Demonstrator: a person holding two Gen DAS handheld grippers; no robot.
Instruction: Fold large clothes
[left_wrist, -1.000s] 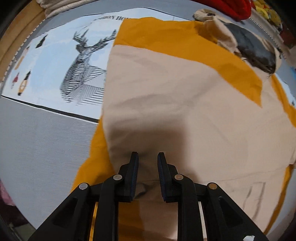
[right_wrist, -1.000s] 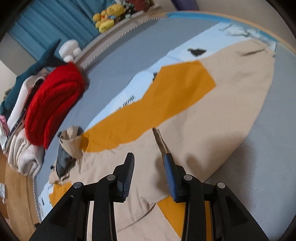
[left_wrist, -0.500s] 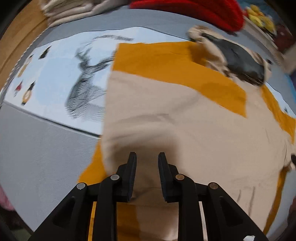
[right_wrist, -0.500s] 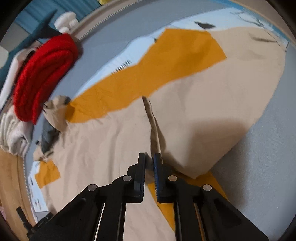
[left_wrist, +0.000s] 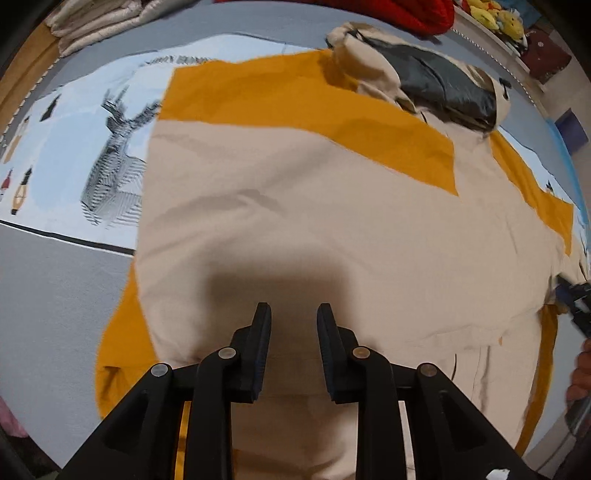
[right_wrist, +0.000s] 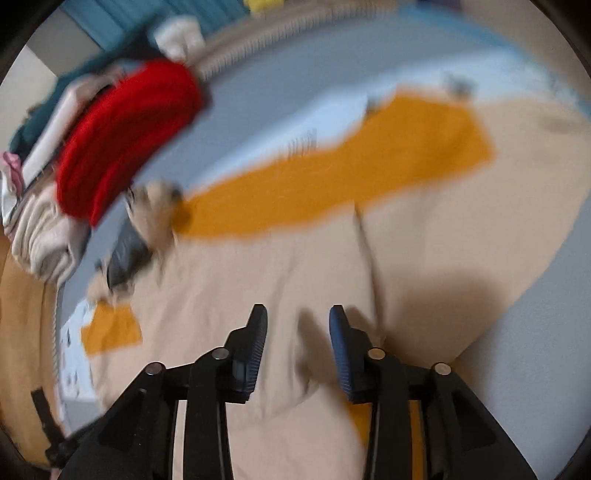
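beige and orange garment (left_wrist: 303, 221), pale blue deer-print sheet (left_wrist: 74, 155), red knit (right_wrist: 122, 136)

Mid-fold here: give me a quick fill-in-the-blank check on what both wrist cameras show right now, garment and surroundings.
1. The beige garment lies spread over an orange and ____ printed sheet.
2. The animal printed on the light blue sheet is a ____.
3. The knitted bundle beyond the garment's hood is coloured ____.
4. The right gripper has its jaws ____, with no fabric pinched between them.

Missing words: light blue; deer; red; open
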